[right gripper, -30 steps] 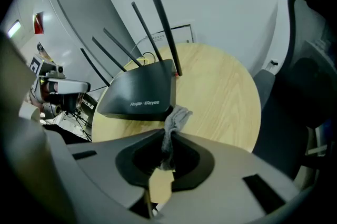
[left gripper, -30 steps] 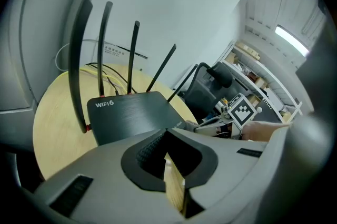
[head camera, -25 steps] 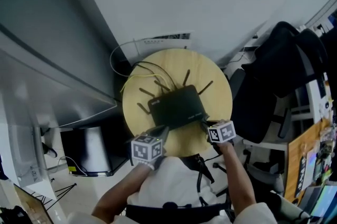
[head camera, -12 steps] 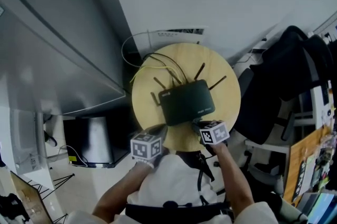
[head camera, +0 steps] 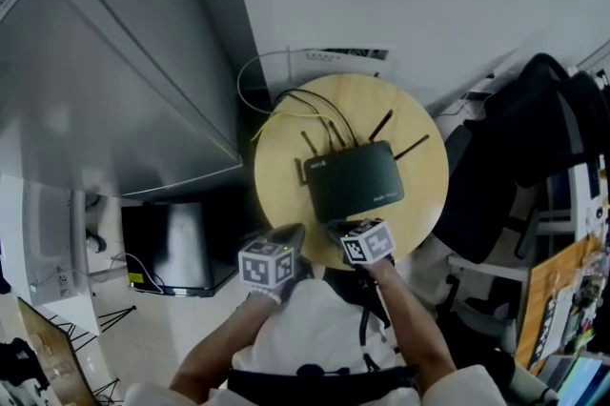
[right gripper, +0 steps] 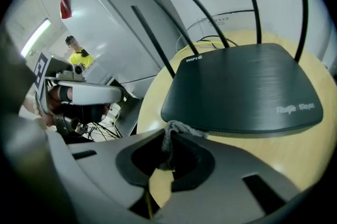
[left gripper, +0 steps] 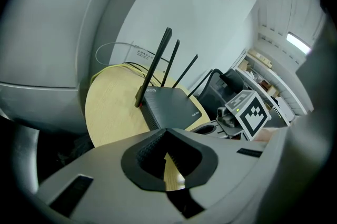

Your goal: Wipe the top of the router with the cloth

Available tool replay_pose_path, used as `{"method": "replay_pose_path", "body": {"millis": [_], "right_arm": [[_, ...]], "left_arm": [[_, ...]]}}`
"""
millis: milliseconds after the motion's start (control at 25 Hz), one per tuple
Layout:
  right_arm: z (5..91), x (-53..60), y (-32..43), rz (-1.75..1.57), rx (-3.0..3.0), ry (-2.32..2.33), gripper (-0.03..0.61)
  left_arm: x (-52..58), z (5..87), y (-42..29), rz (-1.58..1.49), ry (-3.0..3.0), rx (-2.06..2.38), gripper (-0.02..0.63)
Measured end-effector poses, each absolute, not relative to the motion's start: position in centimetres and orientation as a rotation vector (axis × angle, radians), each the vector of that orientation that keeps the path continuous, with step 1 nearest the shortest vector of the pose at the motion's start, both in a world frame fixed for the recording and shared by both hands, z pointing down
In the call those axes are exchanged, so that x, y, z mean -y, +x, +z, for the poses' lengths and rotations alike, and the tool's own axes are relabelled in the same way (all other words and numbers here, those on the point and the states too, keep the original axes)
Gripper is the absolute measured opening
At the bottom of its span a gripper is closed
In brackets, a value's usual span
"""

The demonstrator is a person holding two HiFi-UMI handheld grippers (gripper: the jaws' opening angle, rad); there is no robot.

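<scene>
Router [head camera: 353,177] is sitting on the counter [head camera: 281,190] just ahead; I'm pinching only a thin wad of cloth [right gripper: 181,128] in the right gripper [right gripper: 167,150], left gripper [left gripper: 164,136] pressed together empty, so a wipe is risking dropped cloth or a shoved router.

The flat black plastic router [head camera: 355,177] lies on the round pale wooden table [head camera: 424,194], right of its centre. The thin black antennas [head camera: 383,123] stand along the router's far edge. The yellow and black cables [head camera: 286,115] run from that edge toward the white wall outlet strip [head camera: 343,56] behind the table.

The right gripper [head camera: 335,225] sits at the router's near edge. The grey cloth [right gripper: 176,131] is between its jaws, against that edge. The left gripper [head camera: 291,234] is just left of the right gripper, at the table's near rim.

The grey metal cabinet [head camera: 114,90] stands left of the table. The black office chair [head camera: 496,171] stands right of it.
</scene>
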State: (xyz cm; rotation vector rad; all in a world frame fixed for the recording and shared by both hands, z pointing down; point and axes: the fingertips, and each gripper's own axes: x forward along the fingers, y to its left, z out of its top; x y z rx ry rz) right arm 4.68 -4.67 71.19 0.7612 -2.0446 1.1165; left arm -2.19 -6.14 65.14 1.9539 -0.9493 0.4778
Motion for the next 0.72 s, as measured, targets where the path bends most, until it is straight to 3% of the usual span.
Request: {"method": "replay_pose_path", "body": {"millis": [720], "right_arm": [[70.7, 3.5, 0.6, 1.122, 2.055, 0.708, 0.037]], "left_arm": [[5.5, 64.9, -4.6, 0.482, 1.956, 0.948, -0.002]]}}
